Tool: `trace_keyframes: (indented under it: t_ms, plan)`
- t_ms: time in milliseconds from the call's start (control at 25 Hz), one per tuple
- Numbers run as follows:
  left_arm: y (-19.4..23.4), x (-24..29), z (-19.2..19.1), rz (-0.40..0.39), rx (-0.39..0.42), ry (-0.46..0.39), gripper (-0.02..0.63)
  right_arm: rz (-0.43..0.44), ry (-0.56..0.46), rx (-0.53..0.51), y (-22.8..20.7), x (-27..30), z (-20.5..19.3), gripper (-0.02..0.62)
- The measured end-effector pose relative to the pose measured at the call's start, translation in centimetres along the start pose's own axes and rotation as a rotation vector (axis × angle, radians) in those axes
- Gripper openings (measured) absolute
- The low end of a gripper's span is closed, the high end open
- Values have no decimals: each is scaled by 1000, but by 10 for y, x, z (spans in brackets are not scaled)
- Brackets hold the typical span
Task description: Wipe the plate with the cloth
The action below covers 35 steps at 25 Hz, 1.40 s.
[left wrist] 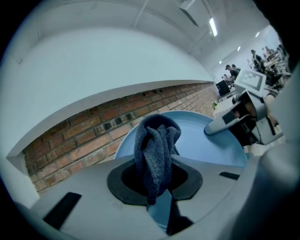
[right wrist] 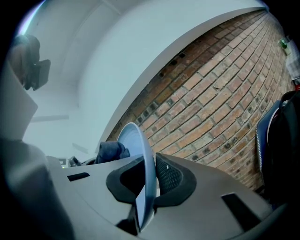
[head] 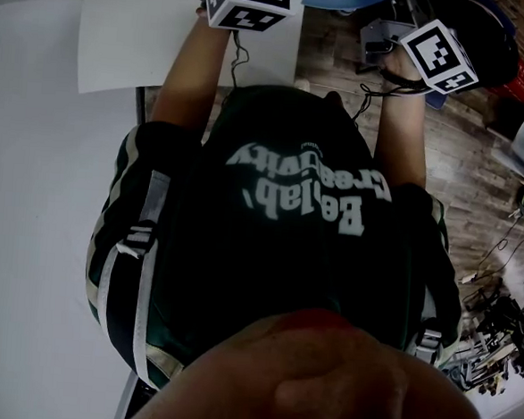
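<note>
Two grippers hang in mid-air before a brick wall (right wrist: 211, 93) — the right gripper (right wrist: 147, 180) clamps the blue plate (right wrist: 136, 140) by its rim, upright, likely to present its face, while the left gripper (left wrist: 157, 185) pinches a bunched cloth (left wrist: 156, 147) just beside that face.

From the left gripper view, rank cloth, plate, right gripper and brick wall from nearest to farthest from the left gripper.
1. cloth: clamped in the left gripper.
2. plate: just behind the cloth, centre-right.
3. right gripper: on the plate's right rim.
4. brick wall: beyond the plate, left.
</note>
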<state>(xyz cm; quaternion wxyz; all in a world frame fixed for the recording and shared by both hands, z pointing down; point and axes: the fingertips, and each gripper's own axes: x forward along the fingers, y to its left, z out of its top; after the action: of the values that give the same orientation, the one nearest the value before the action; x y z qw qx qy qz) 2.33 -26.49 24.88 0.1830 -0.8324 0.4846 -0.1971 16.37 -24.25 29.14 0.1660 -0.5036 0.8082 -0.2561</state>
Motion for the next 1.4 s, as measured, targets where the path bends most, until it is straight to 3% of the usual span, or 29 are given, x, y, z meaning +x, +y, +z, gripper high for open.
trace_keyframes:
  t_ms: [320, 680, 1040, 1400]
  plan:
    - [-18, -27, -43, -21, -65, 73, 66, -11, -23, 27, -3, -1, 4, 15]
    - [-72, -38, -69, -156, -64, 104, 66, -23, -9, 20, -6, 1, 0, 17]
    - [-120, -26, -50, -301, -111, 38, 66, -29, 24, 9, -7, 3, -11, 17]
    - [-105, 9, -11, -257, -120, -28, 66, -34, 54, 8, -12, 4, -18, 15]
